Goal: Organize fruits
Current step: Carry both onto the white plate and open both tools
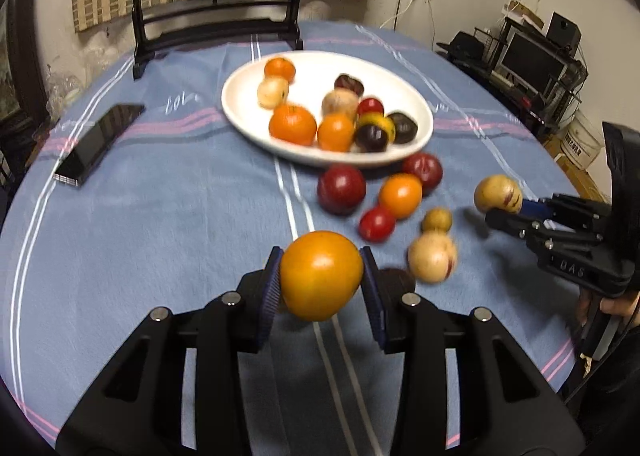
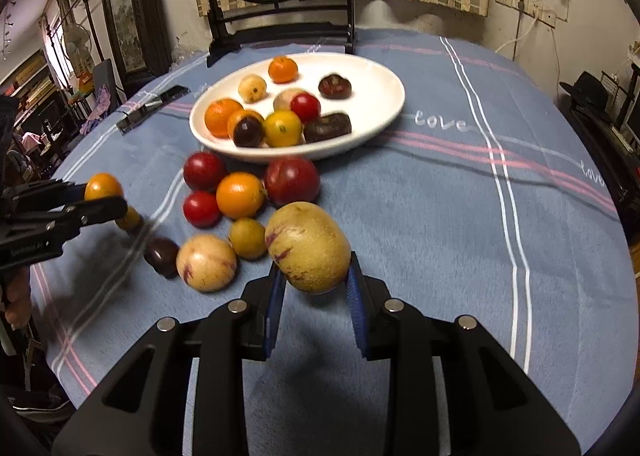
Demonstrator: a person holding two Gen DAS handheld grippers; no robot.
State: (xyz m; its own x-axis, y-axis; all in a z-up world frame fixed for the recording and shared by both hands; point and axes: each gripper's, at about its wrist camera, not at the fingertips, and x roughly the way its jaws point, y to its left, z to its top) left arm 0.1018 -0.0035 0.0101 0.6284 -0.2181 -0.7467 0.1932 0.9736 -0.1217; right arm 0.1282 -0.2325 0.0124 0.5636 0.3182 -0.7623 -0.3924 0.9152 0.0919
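Note:
My left gripper (image 1: 321, 276) is shut on an orange-yellow fruit (image 1: 321, 275) and holds it above the blue tablecloth; it also shows in the right wrist view (image 2: 103, 192). My right gripper (image 2: 314, 276) is shut on a tan, purple-streaked melon (image 2: 308, 247), also seen at the right of the left wrist view (image 1: 498, 194). A white oval plate (image 1: 248, 112) (image 2: 376, 112) holds several fruits. Loose fruits lie in front of it: a dark red plum (image 1: 341, 189), an orange fruit (image 2: 240, 195), a pale melon (image 2: 206, 263), a small red tomato (image 1: 376, 223).
A black phone (image 1: 98, 144) lies on the cloth to the left. A black-framed round screen on a stand (image 1: 218, 28) is behind the plate. Shelves with electronics (image 1: 536, 64) are off the table to the right. The cloth (image 2: 460, 216) right of the fruits is bare.

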